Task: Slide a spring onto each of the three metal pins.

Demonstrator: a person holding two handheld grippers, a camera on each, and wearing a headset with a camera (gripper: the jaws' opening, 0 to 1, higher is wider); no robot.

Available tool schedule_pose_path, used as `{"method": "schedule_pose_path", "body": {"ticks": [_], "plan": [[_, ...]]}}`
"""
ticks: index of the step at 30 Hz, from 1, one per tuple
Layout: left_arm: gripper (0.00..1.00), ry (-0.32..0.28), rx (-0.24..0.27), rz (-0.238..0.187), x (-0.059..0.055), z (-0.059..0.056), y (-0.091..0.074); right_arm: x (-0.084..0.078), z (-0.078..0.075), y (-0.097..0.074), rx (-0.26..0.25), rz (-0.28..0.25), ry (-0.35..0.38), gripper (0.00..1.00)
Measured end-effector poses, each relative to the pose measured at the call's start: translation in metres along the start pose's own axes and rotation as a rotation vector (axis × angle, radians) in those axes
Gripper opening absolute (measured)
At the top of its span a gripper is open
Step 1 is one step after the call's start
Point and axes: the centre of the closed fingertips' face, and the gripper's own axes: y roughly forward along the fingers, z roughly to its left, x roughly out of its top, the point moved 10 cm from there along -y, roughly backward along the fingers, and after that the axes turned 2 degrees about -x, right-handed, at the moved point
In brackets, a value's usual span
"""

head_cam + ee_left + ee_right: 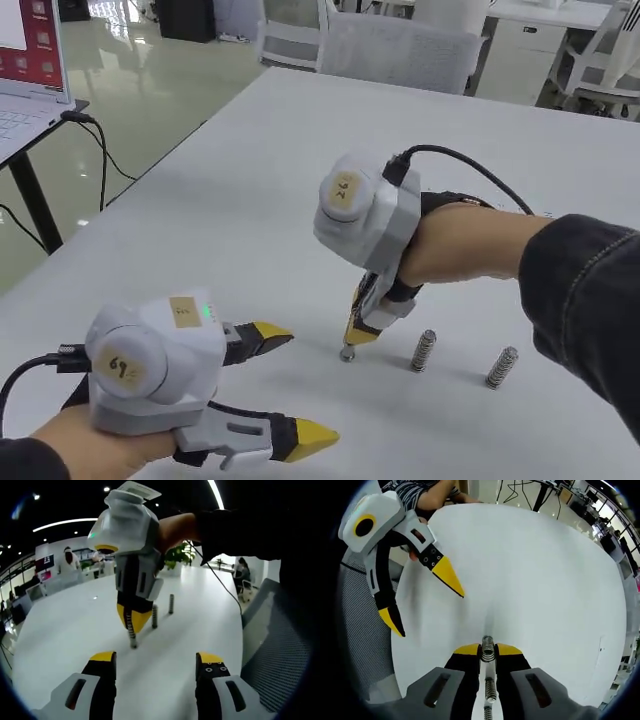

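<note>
two jaws of the right gripper (360,335) are pinching the held spring (489,650) upright over the bare pin (347,353) on the white table (250,180). beside that pin, a near spring (423,350) and a far spring (502,367) are standing upright. on the pin's other side, the left gripper (305,385) is hovering with its jaws spread.

The right claw (359,337) stands tip-down on the counter (230,190), pinching the held spring (489,652) at a pin (347,353). Just to its right the near spring (424,350) and the far spring (501,367) stand upright and apart, barring a low sideways pass. To its left, bare counter runs to the left claw (312,385), whose jaws gape wide. Beyond both claws the counter lies open up to a chair (400,45).
</note>
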Motion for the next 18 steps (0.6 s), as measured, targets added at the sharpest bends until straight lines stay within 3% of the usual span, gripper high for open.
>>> {"method": "schedule_pose_path", "body": {"ticks": [18], "plan": [[0.59,-0.002,-0.003,0.006,-0.001,0.001,0.001,-0.004,0.005,0.02,0.008,0.034,0.009,0.09]]}}
